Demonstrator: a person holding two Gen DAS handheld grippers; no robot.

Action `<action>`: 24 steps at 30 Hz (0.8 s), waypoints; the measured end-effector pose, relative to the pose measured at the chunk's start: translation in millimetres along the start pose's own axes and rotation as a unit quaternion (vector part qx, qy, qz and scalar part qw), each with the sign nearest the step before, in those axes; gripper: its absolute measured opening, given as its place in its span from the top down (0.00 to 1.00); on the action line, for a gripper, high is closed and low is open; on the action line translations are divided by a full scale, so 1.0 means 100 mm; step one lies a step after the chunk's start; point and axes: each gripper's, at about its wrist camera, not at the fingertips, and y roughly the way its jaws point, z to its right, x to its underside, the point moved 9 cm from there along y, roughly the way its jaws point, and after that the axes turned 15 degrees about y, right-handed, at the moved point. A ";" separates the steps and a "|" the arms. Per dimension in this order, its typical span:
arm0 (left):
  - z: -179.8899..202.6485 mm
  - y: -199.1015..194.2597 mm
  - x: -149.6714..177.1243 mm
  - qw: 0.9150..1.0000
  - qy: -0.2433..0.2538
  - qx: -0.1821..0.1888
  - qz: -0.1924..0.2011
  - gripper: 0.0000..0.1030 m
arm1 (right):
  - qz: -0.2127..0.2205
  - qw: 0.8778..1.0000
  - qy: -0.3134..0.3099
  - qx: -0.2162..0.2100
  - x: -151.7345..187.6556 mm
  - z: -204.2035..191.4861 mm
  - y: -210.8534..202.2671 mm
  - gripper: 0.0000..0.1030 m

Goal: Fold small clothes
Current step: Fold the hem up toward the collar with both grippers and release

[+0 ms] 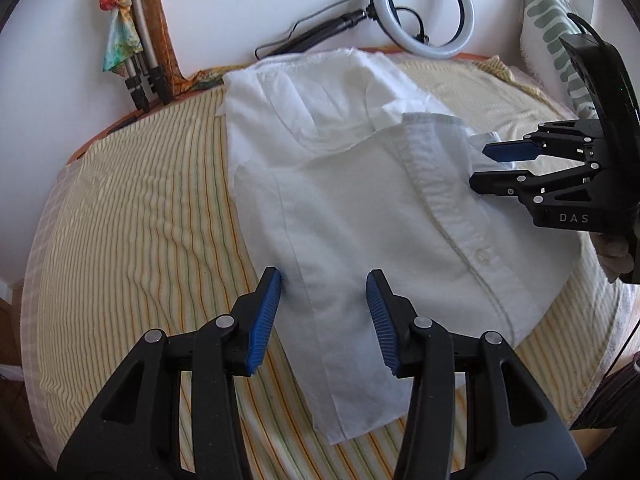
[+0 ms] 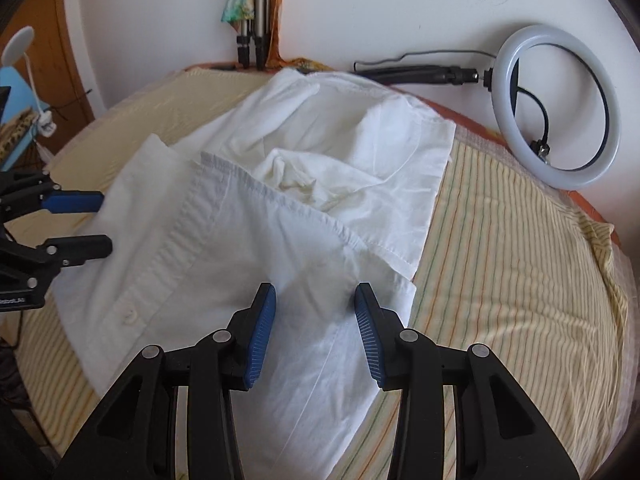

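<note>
A white button shirt (image 1: pixel 360 208) lies partly folded on a bed with a yellow striped sheet (image 1: pixel 132 216). Its button placket runs diagonally and one side panel is folded over the rest. My left gripper (image 1: pixel 324 280) is open above the shirt's near left edge, with cloth below its blue pads but nothing pinched. In the same view my right gripper (image 1: pixel 478 168) comes in from the right, open over the collar end. In the right wrist view the right gripper (image 2: pixel 316 292) stands open above the shirt (image 2: pixel 240 240) near its right hem. The left gripper (image 2: pixel 104 224) is open at the left.
A ring light (image 1: pixel 424 8) on a black stand lies against the white wall behind the bed. Folded tripod legs (image 1: pixel 140 48) with a coloured cloth lean at the back left. A green patterned pillow (image 1: pixel 548 20) sits at the right. The striped sheet (image 2: pixel 520 280) stretches right of the shirt.
</note>
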 end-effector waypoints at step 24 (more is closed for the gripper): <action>-0.15 -0.08 -0.17 0.999 -0.039 0.027 0.025 0.55 | 0.031 0.998 0.042 -0.046 -0.30 0.06 -0.36 0.61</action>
